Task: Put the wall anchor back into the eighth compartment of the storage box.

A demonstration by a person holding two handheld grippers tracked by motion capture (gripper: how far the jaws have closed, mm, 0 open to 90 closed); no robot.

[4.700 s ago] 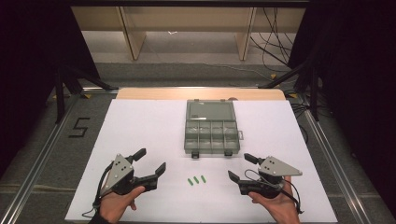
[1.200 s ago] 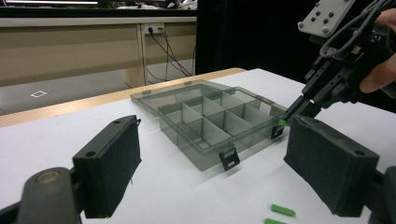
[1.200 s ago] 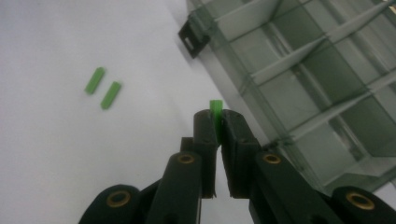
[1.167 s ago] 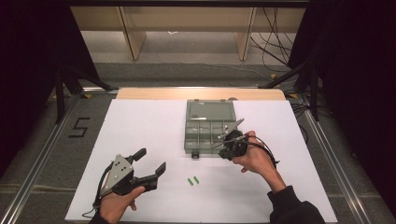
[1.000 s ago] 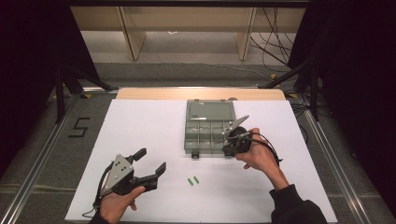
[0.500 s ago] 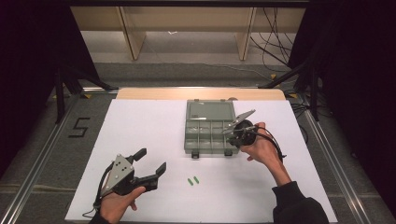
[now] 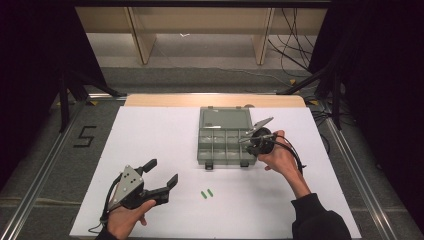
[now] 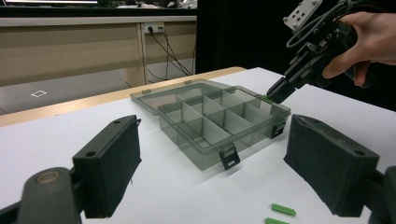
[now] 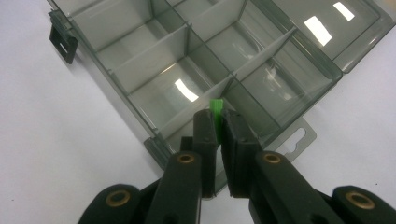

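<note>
Your right gripper (image 9: 218, 122), clenched on a green piece (image 9: 216, 108), has moved over the organizer box (image 7: 225, 145)'s right edge; left gripper (image 7: 157, 179) stays released.

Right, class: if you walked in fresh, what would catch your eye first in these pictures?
Probably the right claw, shut on a small green piece and held over the right end of the open clear compartment box in the middle of the white table. Next, the two green pieces lying on the table in front of the box. The left claw waits open at the near left.
</note>
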